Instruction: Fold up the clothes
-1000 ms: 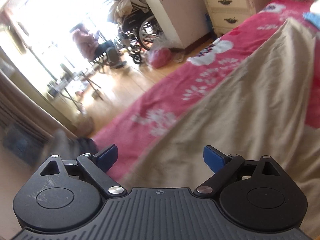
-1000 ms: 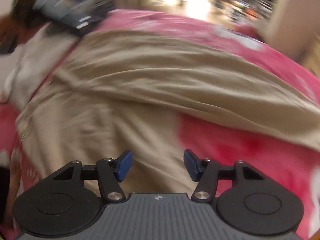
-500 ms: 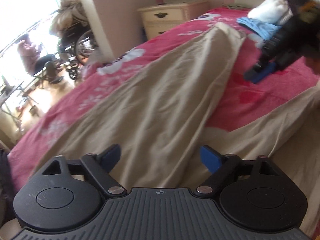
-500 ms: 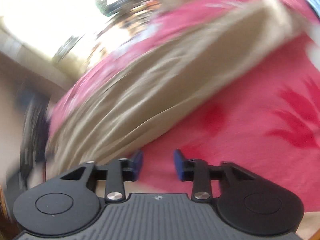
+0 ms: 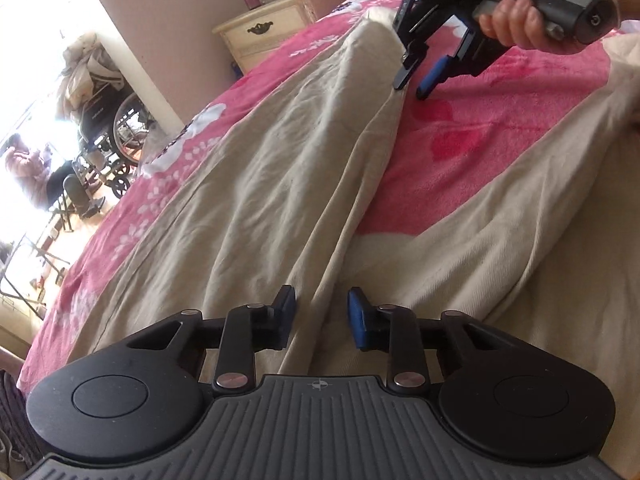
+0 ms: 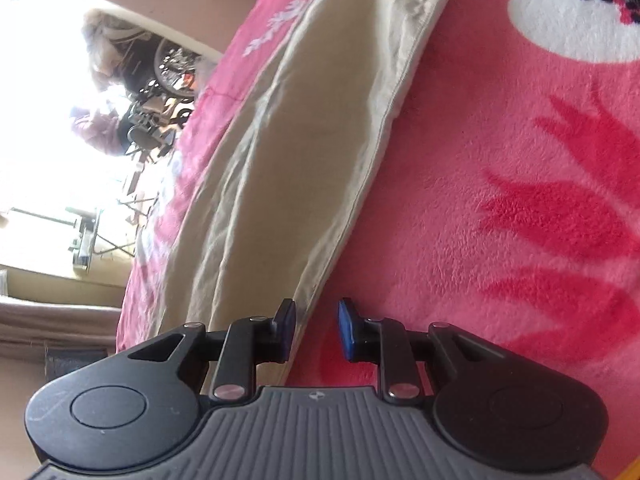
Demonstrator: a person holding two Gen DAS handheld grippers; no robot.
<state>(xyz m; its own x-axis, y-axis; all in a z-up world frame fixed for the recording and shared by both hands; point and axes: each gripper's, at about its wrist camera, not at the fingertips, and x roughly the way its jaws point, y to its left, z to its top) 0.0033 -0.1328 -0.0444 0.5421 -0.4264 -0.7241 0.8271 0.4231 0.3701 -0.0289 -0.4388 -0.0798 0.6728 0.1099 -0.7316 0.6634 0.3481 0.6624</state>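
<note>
The jaws of the left gripper are closing, a raised ridge of the wrinkled beige cotton trousers running up between the blue pads, which do not yet press it. The jaws of the right gripper are closing too: the seamed inner edge of one trouser leg lies at the left pad, pink fleece under the right pad, and nothing is clamped. In the left wrist view a hand carries that right gripper further up the same leg. The trousers lie spread over the pink flower-patterned fleece blanket, the two legs splayed apart with blanket showing between them. By my judgement folding has barely begun: no fold is made, and the leg must first be gripped, then laid over the other.
</note>
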